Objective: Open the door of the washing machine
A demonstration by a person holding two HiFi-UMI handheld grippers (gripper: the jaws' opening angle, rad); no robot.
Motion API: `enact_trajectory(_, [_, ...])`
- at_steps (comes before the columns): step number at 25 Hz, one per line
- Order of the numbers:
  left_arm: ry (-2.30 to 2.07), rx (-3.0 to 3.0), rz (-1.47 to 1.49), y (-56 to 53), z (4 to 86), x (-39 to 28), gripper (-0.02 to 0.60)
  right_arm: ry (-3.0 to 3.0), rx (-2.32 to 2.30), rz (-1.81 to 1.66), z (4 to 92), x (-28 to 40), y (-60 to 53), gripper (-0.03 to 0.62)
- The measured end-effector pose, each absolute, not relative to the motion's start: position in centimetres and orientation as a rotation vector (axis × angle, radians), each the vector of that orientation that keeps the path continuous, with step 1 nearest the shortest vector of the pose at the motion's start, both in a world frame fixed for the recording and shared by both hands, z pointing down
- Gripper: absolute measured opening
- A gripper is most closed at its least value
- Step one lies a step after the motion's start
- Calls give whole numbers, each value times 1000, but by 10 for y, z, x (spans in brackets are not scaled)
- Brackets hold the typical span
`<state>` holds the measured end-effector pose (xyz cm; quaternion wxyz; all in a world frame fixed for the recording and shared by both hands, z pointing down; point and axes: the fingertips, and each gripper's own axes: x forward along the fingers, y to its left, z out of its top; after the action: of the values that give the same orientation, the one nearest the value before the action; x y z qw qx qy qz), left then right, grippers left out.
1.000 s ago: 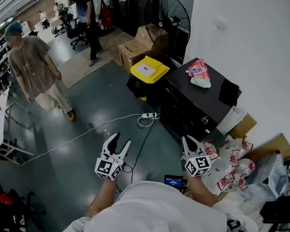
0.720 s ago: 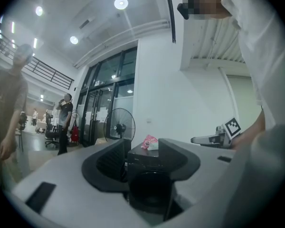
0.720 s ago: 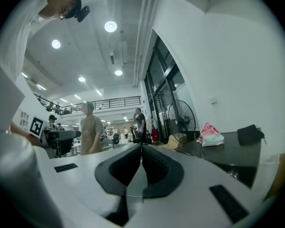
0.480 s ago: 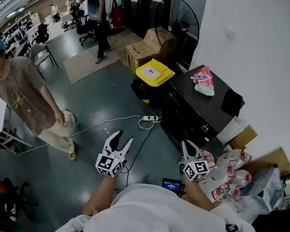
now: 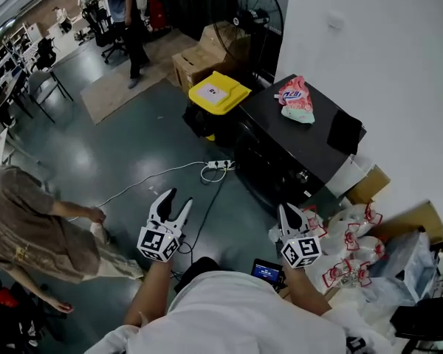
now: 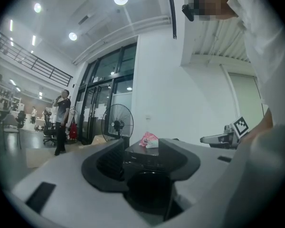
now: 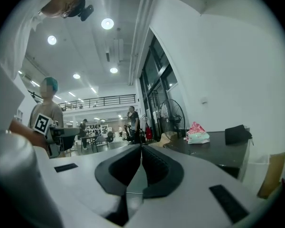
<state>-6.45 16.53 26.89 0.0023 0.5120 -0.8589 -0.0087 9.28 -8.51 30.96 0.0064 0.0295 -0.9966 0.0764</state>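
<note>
The black washing machine (image 5: 299, 142) stands against the white wall, its front facing me. A pink bag (image 5: 294, 98) and a black pouch (image 5: 345, 131) lie on its top. In the left gripper view the machine (image 6: 141, 156) sits straight ahead between the jaws, and its dark round door (image 6: 149, 194) is closed. My left gripper (image 5: 176, 199) is open over the floor, well short of the machine. Just before the machine's near corner, my right gripper (image 5: 286, 211) is shut with nothing in it. Its tips (image 7: 141, 148) meet in the right gripper view.
A yellow-lidded bin (image 5: 218, 93), cardboard boxes (image 5: 199, 61) and a standing fan (image 5: 255, 13) are beyond the machine. A power strip with white cable (image 5: 218, 165) lies on the floor. Tied plastic bags (image 5: 351, 249) pile at the right. A person in a brown shirt (image 5: 37, 227) is close at left.
The person in the brown shirt has walked from the upper left to close beside my left gripper. Both grippers hold about the same places; the machine has drawn slightly nearer.
</note>
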Motion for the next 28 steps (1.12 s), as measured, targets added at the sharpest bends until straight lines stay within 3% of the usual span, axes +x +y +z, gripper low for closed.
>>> enact_trajectory(9, [-2659,1641,-41,127,289,-121,224,-3096,115,221,325,48,-116,34])
enact_trajectory(22, [-2384,1794,-23,-5,355,-305,225,-2991,210,264,367,-129,-205,34])
enact_trajectory(28, [-2087,1961,69,-85,423,-352,225,-2882,221,144,401,-179,-234,34])
